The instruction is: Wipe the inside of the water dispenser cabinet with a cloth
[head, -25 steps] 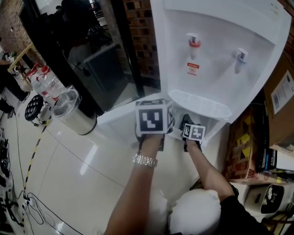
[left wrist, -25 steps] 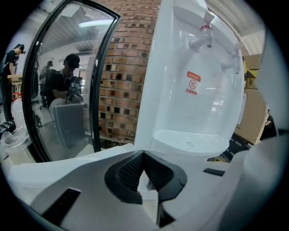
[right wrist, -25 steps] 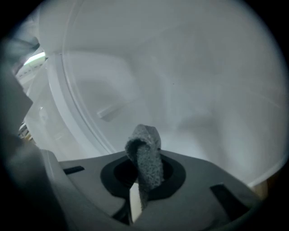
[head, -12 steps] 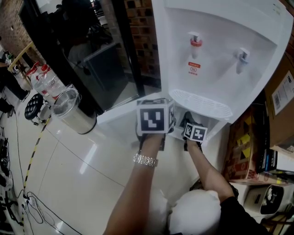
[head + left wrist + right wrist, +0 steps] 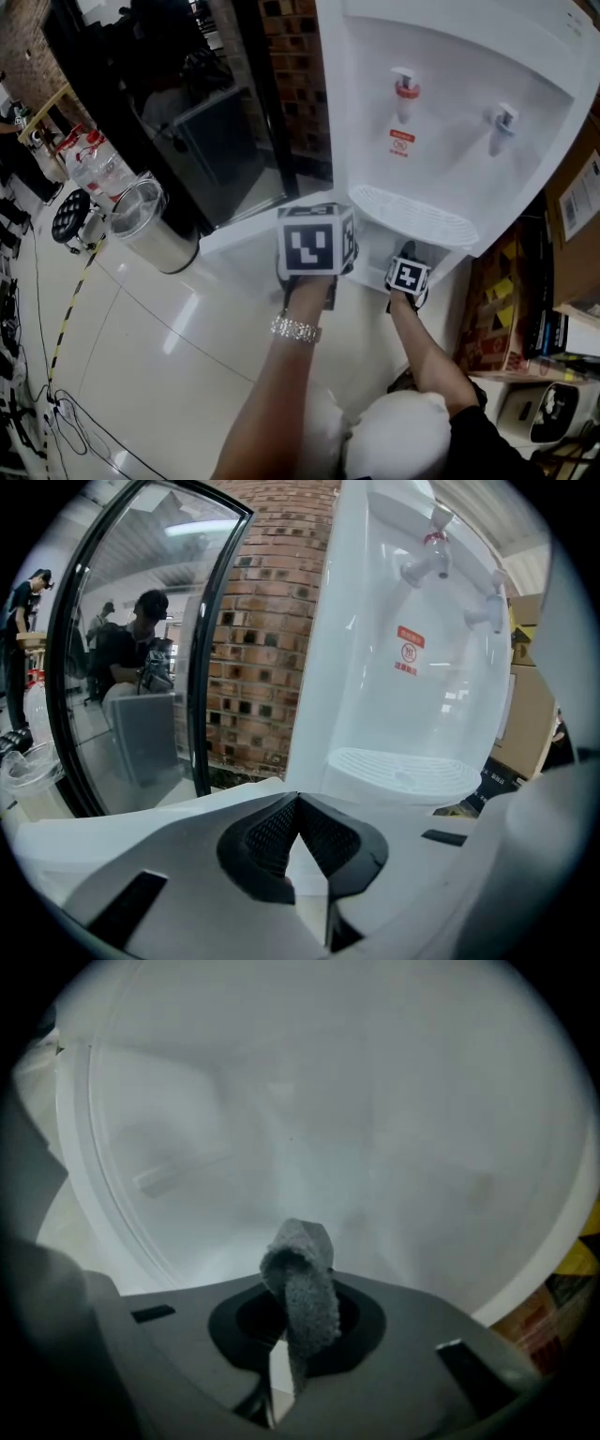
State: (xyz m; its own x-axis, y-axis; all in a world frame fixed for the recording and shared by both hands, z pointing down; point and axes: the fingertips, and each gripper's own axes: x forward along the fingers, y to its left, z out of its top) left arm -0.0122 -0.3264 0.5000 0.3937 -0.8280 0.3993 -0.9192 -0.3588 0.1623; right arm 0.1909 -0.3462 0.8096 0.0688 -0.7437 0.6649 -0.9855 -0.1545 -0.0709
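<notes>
Below the drip tray (image 5: pixel 412 217) of the water dispenser (image 5: pixel 450 112), the right tongs (image 5: pixel 298 1326) reach into the white cabinet (image 5: pixel 356 1110), pinching a grey cloth (image 5: pixel 302 1279). Its folded end sticks up toward the interior wall; can't tell if it touches. Left tongs (image 5: pixel 298 803) sit outside over the open cabinet door (image 5: pixel 239 239), tips pressed together, nothing between.
</notes>
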